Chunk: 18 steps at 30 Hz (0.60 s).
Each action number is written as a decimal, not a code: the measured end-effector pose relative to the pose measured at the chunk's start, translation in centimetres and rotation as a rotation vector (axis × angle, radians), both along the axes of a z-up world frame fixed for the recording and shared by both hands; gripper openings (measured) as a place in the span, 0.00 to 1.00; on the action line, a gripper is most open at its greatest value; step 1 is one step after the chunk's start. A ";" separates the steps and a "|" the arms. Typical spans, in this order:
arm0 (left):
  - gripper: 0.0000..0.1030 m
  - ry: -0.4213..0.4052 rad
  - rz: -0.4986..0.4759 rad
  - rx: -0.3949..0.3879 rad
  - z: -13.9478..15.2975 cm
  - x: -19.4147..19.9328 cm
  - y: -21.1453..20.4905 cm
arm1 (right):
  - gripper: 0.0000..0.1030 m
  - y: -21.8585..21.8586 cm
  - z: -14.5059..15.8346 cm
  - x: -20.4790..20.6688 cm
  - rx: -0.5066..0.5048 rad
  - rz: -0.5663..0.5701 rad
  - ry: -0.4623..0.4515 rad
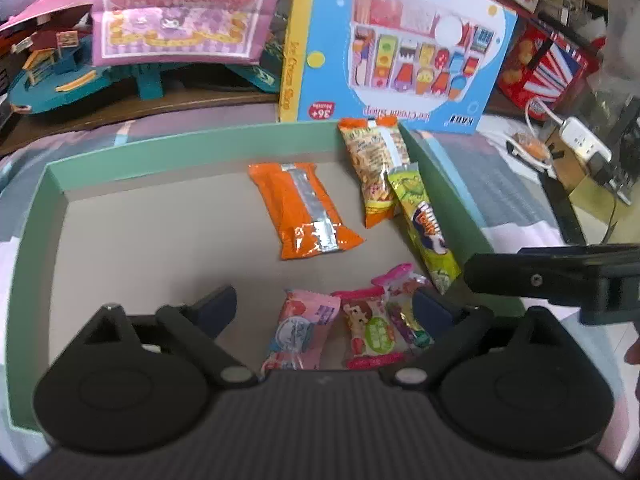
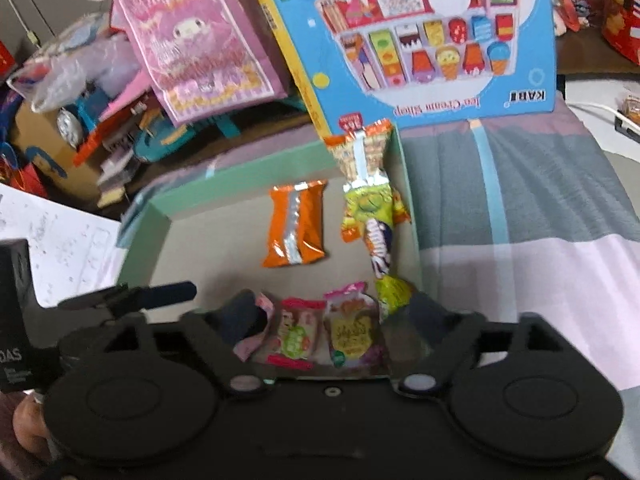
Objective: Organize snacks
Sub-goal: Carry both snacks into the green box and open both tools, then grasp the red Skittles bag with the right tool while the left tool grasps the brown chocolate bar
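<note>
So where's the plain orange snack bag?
The orange snack bag lies flat mid-tray in both views, left of the long packets by the green tray's right wall.

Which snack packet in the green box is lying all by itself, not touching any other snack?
The plain orange packet with the silver seam, in the middle of the box. The others touch or overlap a neighbour.

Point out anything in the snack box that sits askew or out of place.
In the green box, the long green snack pack lies slanted, its top overlapping the orange-and-cream pack that leans on the far right corner. The orange packet lies alone, slightly skewed.
</note>
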<state>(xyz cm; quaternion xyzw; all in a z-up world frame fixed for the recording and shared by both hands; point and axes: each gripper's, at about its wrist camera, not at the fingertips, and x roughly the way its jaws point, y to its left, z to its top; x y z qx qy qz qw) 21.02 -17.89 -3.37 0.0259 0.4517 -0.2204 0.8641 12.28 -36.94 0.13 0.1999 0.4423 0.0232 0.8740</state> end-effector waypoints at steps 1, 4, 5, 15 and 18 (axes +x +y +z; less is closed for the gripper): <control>0.96 -0.008 0.004 -0.001 0.4 -0.3 0.3 | 0.89 0.1 0.3 -0.2 0.005 0.001 -0.006; 0.98 -0.032 0.010 -0.010 1.5 -1.5 1.3 | 0.94 0.6 1.1 -1.1 0.015 0.000 -0.028; 0.99 -0.037 0.012 -0.007 1.8 -1.9 1.6 | 0.95 0.8 1.5 -1.4 0.016 -0.001 -0.034; 1.00 -0.087 0.017 0.030 3.5 -7.2 4.5 | 1.00 3.2 3.6 -5.2 -0.012 -0.001 -0.055; 1.00 -0.069 0.009 0.085 3.1 -8.5 4.8 | 1.00 3.7 3.5 -6.6 -0.009 -0.010 -0.050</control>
